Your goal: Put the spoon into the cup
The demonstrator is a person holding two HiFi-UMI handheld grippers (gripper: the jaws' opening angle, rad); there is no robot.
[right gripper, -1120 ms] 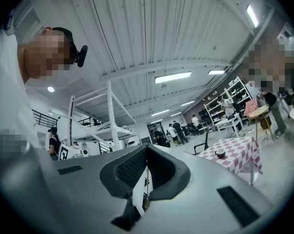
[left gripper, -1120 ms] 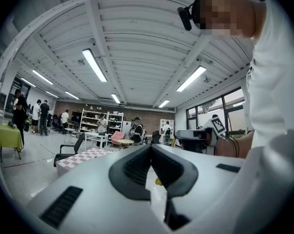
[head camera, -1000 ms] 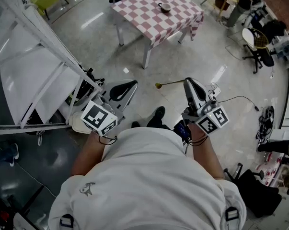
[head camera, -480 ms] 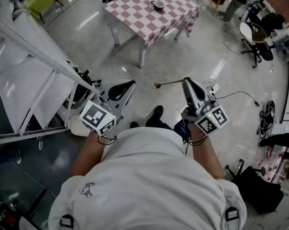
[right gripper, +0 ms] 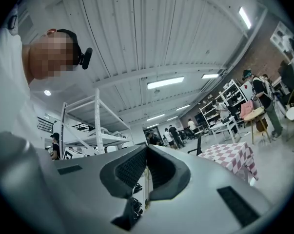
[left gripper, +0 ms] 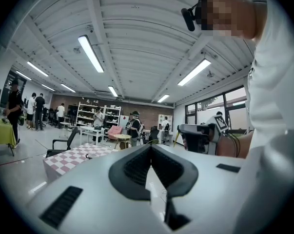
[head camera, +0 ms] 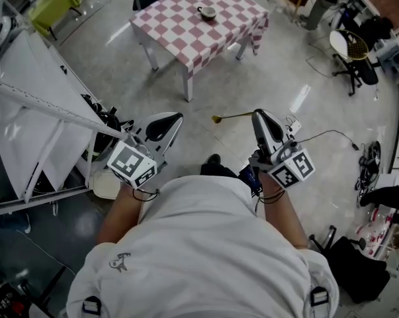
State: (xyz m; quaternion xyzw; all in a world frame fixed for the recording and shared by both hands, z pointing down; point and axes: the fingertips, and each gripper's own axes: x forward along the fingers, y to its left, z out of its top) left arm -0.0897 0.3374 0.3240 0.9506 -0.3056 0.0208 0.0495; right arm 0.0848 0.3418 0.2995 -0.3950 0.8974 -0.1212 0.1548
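Standing well apart from the pink-and-white checked table (head camera: pixel 186 38), a person holds a slim, long-handled golden spoon (head camera: pixel 231 116) by its handle end, pinched in the right gripper (head camera: pixel 257 115). The left gripper (head camera: pixel 169 120) is pressed together on nothing. The small pale cup (head camera: pixel 206 12) sits on the tabletop. The spoon looks light, stiff and probably slick, so a firm grip on the handle should suit it.

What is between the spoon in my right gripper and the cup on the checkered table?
Nothing visible: only floor lies between the spoon, held by the right gripper, and the cup standing on the checkered table.
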